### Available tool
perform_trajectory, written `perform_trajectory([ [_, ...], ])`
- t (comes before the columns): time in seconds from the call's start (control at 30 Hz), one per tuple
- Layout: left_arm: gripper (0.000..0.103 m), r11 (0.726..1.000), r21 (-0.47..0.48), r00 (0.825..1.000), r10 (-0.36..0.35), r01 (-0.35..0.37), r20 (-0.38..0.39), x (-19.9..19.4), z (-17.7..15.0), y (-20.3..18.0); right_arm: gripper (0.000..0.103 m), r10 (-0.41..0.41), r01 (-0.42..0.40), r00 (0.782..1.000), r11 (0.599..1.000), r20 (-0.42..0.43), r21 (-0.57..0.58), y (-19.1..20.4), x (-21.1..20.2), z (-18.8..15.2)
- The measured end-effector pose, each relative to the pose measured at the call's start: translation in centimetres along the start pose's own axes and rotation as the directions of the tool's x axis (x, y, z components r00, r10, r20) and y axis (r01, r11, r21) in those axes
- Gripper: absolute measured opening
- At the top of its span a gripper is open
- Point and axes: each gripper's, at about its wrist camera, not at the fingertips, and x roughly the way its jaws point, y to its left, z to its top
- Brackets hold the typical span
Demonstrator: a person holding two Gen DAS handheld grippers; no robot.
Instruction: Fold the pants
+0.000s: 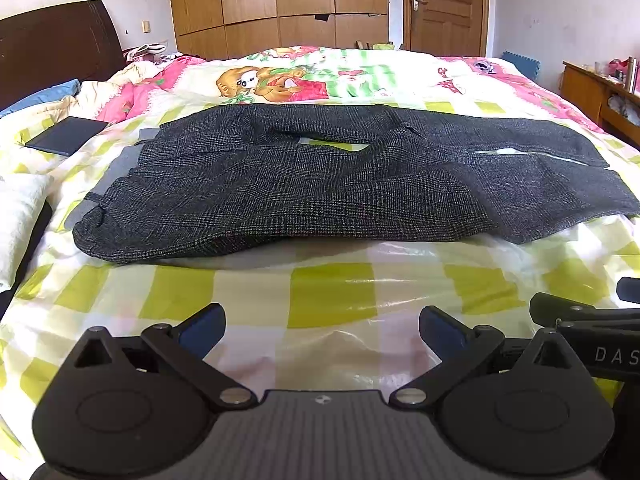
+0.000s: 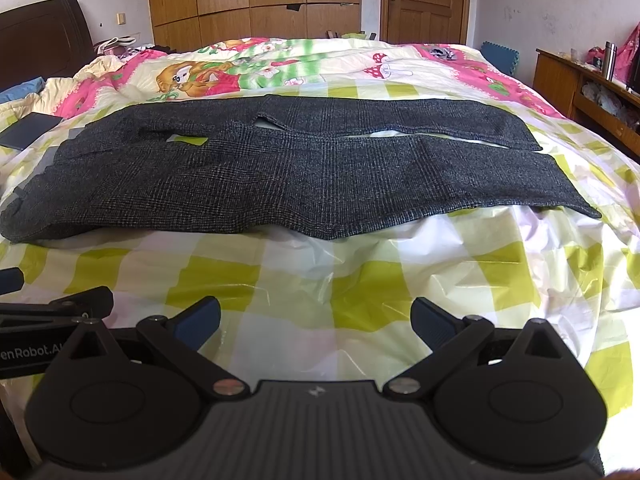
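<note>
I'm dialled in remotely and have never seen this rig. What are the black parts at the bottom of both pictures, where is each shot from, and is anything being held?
There is no robot arm here: a person carries a handheld two-finger tool in each hand, and each has a wide-angle camera looking forward along its fingers. The black parts are those tools. One picture looks out from the left tool, the other from the right tool; each also catches the edge of its neighbour. Both stand wide open and hold nothing. Ahead, dark checked pants lie spread across a bed, on a green-and-white checked plastic sheet, with the two legs stretching to the right. A dark flat notebook-like item lies to the left. The folding seems not yet begun.
</note>
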Motion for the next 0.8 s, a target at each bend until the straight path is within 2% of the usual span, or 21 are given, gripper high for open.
perform_trajectory([
  [0.8, 0.103, 1.000, 0.017, 1.000, -0.004, 0.004, 0.004, 0.04, -0.31, -0.27, 0.100, -0.009, 0.009, 1.000, 1.000, -0.015, 0.000, -0.04, 0.26, 0.04],
])
